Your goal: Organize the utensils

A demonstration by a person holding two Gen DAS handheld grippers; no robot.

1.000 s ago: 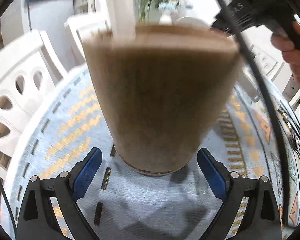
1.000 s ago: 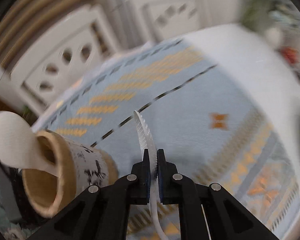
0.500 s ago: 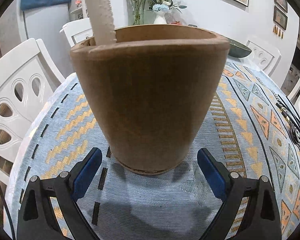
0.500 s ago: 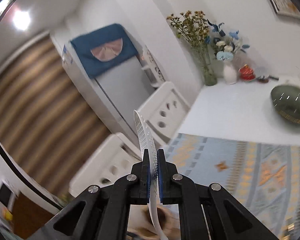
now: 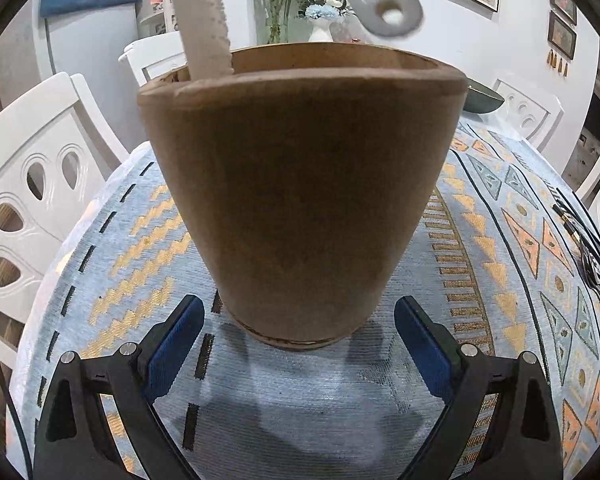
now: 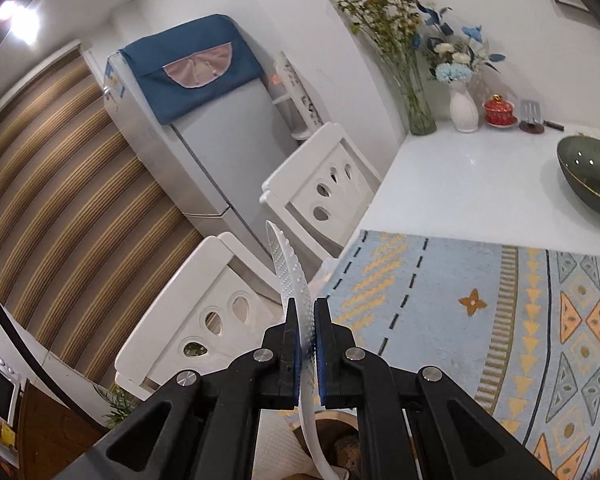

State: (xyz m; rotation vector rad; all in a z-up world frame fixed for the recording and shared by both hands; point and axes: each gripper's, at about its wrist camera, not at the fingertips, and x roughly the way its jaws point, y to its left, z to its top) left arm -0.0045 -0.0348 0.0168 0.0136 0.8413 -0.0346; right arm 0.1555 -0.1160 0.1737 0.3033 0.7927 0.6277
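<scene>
Two grippers: left gripper [image 5: 296, 344] spread wide, empty, flanking the base of the tan tapered wooden utensil holder [image 5: 300, 184].
Right gripper [image 6: 307, 344]: clamped on the white dotted plastic paddle [image 6: 290, 276], handle end just above the holder.
Advice: lower straight, then release.

Right gripper [image 6: 307, 330] clamped on a white studded utensil [image 6: 288, 276], blade pointing far-left over white chairs [image 6: 204, 312]; near, below, possibly a wooden holder's rim [image 6: 336, 436].
</scene>
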